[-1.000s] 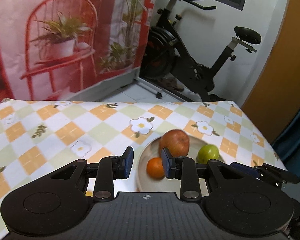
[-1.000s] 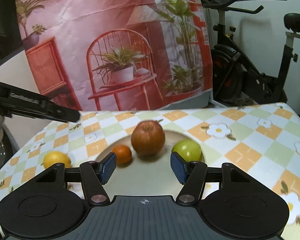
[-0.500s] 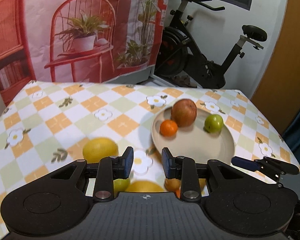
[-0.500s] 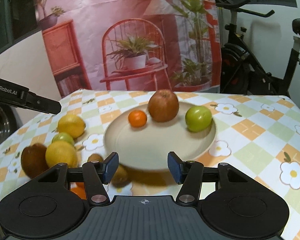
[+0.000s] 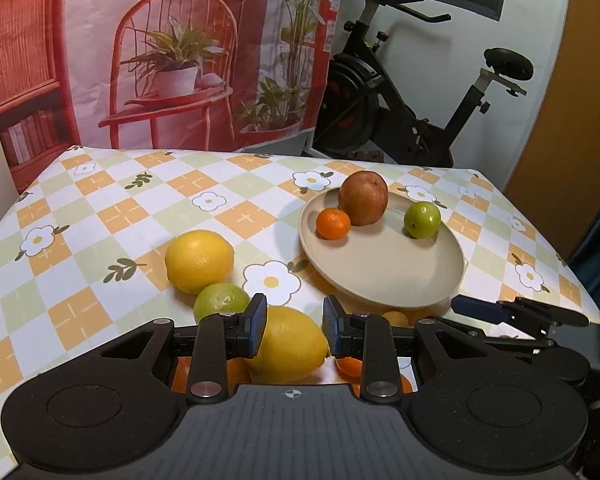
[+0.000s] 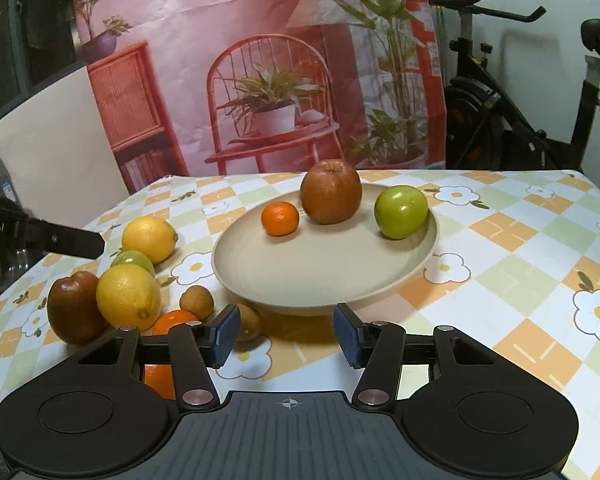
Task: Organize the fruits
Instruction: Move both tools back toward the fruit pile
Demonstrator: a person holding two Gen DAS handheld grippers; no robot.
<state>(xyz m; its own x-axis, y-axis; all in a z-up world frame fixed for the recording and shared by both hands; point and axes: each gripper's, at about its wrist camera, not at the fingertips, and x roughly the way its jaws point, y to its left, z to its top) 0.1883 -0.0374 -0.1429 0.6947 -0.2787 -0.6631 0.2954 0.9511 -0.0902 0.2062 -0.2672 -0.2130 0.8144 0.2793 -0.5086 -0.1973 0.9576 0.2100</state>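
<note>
Only a red apple (image 6: pixel 331 191), small orange (image 6: pixel 280 218) and green apple (image 6: pixel 401 211) sit at the plate's (image 6: pixel 320 276) far rim. Lemons (image 6: pixel 128 297) cluster left of the plate. Left gripper (image 5: pixel 294 326) and right gripper (image 6: pixel 286 336) are both open, empty.

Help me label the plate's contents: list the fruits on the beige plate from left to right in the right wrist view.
On the beige round plate: small orange mandarin → large reddish-brown apple → shiny green apple.
</note>
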